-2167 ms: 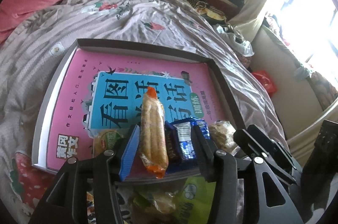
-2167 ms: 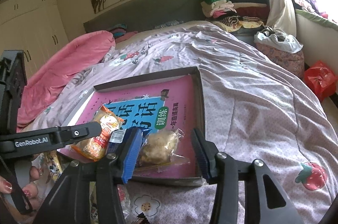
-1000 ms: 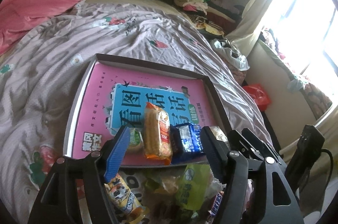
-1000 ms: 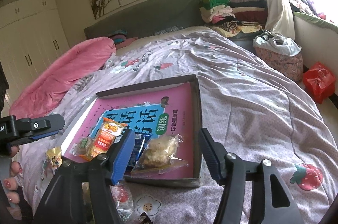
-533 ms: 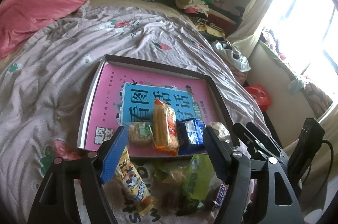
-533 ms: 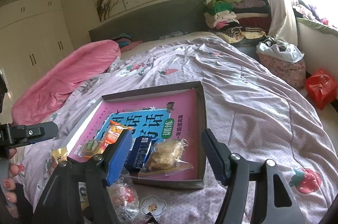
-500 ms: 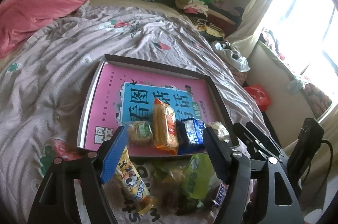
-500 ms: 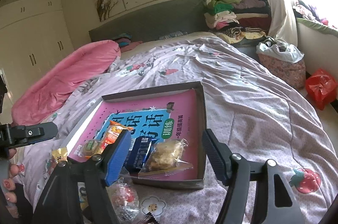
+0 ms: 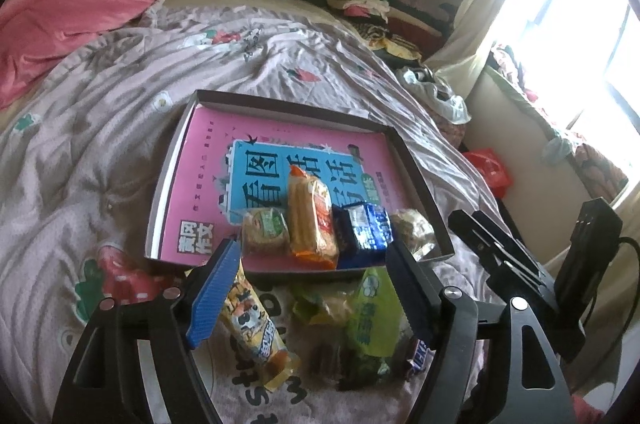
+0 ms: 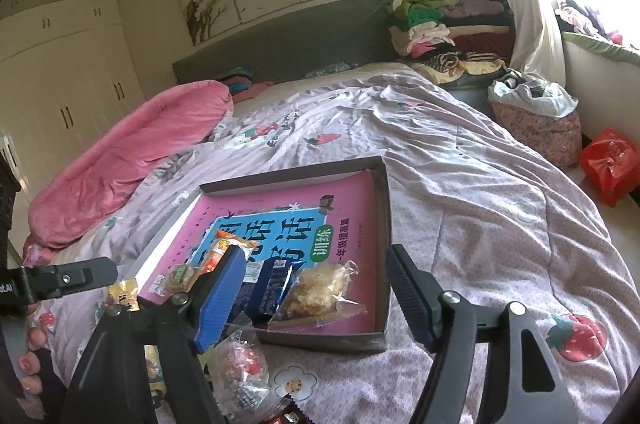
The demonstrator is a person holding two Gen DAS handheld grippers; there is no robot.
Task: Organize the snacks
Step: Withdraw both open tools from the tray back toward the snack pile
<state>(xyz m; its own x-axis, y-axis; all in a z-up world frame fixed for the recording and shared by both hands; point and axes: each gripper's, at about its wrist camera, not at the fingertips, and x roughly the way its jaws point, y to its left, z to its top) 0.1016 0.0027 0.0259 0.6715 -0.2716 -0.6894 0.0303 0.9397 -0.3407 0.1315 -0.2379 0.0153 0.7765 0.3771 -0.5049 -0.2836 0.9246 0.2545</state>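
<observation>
- Both the left gripper and right gripper have just been opening, spread wide with nothing pinched.
- Tray mid-frame holds four packs along its near edge.
- Loose yellow snack pack at lower centre looks light, crinkly and slippery; I'd pinch it mid-body.

The print on the loose wrappers lying on the bedspread is too blurred to be read, and the dark pieces beneath the green packet cannot be told apart. In the right wrist view, the orange packet and the blue packet in the box are partly covered by a gripper finger. A hand is cut off by the left edge, only fingertips being seen.
</observation>
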